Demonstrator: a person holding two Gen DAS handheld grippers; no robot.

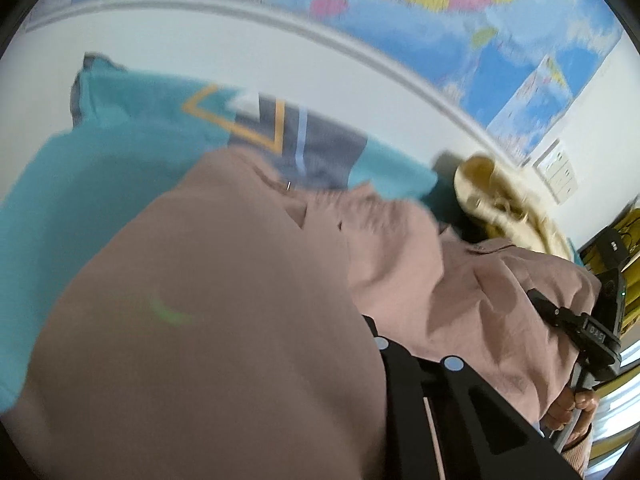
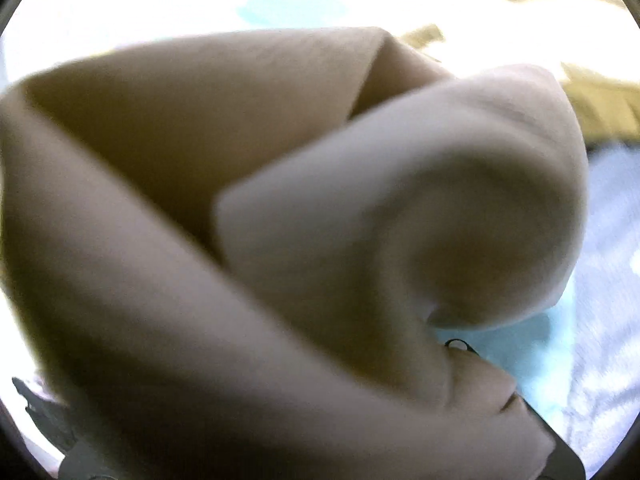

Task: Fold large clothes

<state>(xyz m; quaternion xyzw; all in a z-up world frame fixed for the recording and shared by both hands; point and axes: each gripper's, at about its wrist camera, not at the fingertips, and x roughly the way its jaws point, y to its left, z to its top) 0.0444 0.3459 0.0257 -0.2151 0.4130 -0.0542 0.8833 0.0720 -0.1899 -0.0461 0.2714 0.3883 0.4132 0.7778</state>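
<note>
Left claw: your left gripper is clenched on the pink garment.
Right claw: your right gripper grasps the same cloth, draped over it.
Garment: bunched near you, over a teal garment further off.

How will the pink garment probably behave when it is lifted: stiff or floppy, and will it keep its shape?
The pink garment is probably floppy: it drapes in soft folds over the left gripper and bulges in rounded rolls in the right wrist view. It likely sags between the held points rather than keeping shape. It seems thick, perhaps fairly heavy for cloth, since its folds stay rounded.
</note>
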